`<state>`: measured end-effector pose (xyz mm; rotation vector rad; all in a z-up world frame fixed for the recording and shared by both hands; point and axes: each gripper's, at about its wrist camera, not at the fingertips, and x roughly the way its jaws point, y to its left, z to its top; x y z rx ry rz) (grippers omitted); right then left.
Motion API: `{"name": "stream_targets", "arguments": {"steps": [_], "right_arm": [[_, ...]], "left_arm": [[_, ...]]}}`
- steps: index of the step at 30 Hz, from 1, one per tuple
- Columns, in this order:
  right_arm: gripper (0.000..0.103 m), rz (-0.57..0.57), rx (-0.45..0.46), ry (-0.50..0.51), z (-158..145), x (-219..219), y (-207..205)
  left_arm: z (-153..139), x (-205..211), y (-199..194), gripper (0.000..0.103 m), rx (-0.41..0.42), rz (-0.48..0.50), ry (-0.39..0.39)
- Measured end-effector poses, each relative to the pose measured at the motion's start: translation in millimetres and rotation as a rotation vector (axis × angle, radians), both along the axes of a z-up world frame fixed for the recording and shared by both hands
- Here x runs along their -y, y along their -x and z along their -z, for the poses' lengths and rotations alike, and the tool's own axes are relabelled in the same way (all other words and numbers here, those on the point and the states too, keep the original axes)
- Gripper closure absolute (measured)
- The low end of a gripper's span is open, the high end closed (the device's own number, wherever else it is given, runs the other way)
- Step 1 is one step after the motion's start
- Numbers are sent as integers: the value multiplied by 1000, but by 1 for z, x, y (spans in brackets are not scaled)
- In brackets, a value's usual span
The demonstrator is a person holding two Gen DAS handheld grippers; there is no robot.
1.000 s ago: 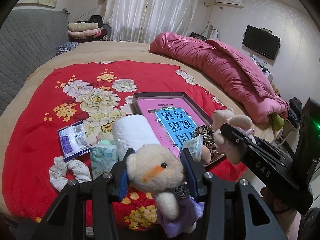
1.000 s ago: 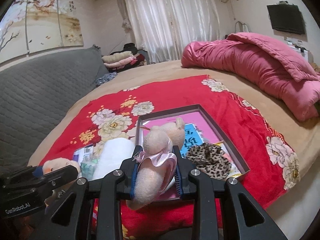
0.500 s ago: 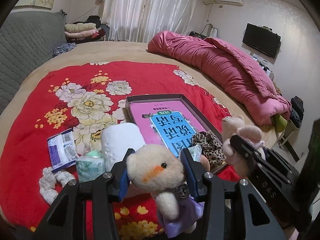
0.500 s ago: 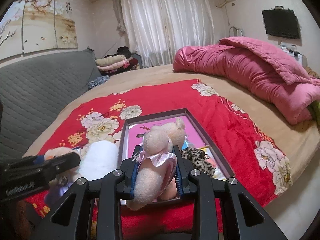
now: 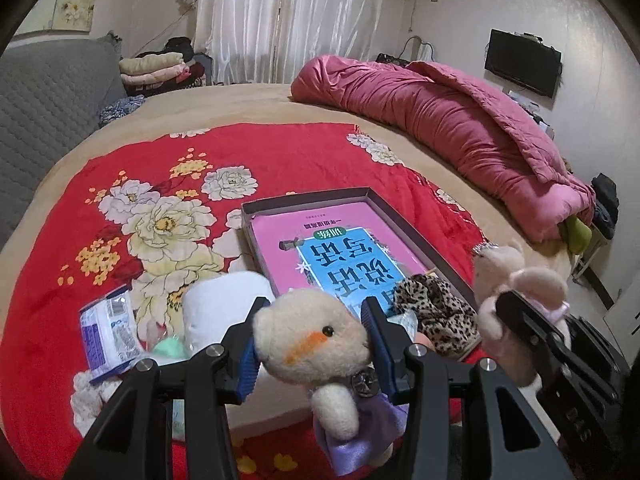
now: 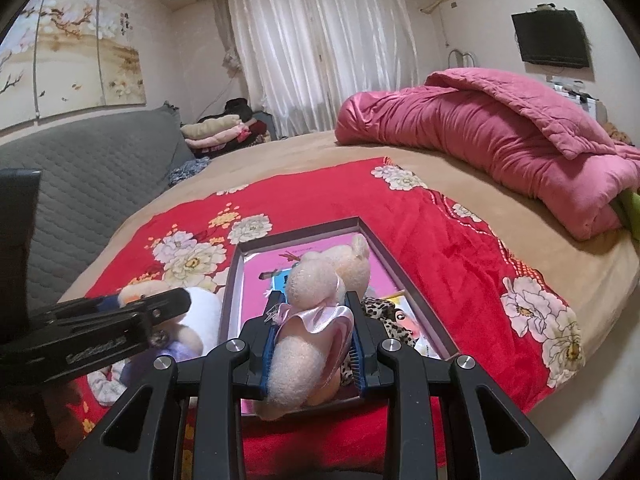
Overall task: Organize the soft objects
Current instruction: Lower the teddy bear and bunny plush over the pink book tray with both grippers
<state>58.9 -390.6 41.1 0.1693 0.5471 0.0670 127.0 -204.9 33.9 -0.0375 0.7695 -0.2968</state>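
My left gripper (image 5: 314,344) is shut on a cream plush bear in a purple dress (image 5: 312,340), held by the head above the near edge of the red floral blanket (image 5: 280,160). My right gripper (image 6: 312,338) is shut on a cream plush bunny in a pink dress (image 6: 308,320), held above the near end of a shallow dark tray (image 6: 408,280). The bunny also shows at the right of the left wrist view (image 5: 516,284). The tray (image 5: 256,216) holds a pink and blue book (image 5: 340,256) and a leopard-print scrunchie (image 5: 436,316).
Left of the tray lie a white towel roll (image 5: 220,304), a blue-and-white packet (image 5: 108,332), a mint tissue pack (image 5: 168,348) and a white scrunchie (image 5: 90,396). A pink quilt (image 5: 460,128) is heaped at the far right. A grey headboard (image 6: 88,184) stands left.
Both grippers have moved a little nearer the tray and to the right, each still holding its toy. The items left of the tray have slid lower and leftward in view.
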Motion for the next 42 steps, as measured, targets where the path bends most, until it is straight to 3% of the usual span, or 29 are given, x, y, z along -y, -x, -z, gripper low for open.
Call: {"name": "stream_targets", "arguments": {"steps": [6,10,16,22,32,42], "right_arm": [[73,28,7,1,2,7,-1],[73,47,5,1,4,13,-3],[73,58,-8,-1,9,18,-6],[72,72,-18,6,15,23,-10],[72,78,-29,25,21,24,-22],[72,36,-76,66,32,17,-49]], "left_arm": [[4,12,-19,56,1,10,-33],[18,26,-35,56,-17,26,-121],[31,45,-48,56,-24,67,-173],[47,65,-60,56,-61,111,-187],[71,64,-70,56,-159,137,-134],[74,67,-65,56,-128,161,-157]]}}
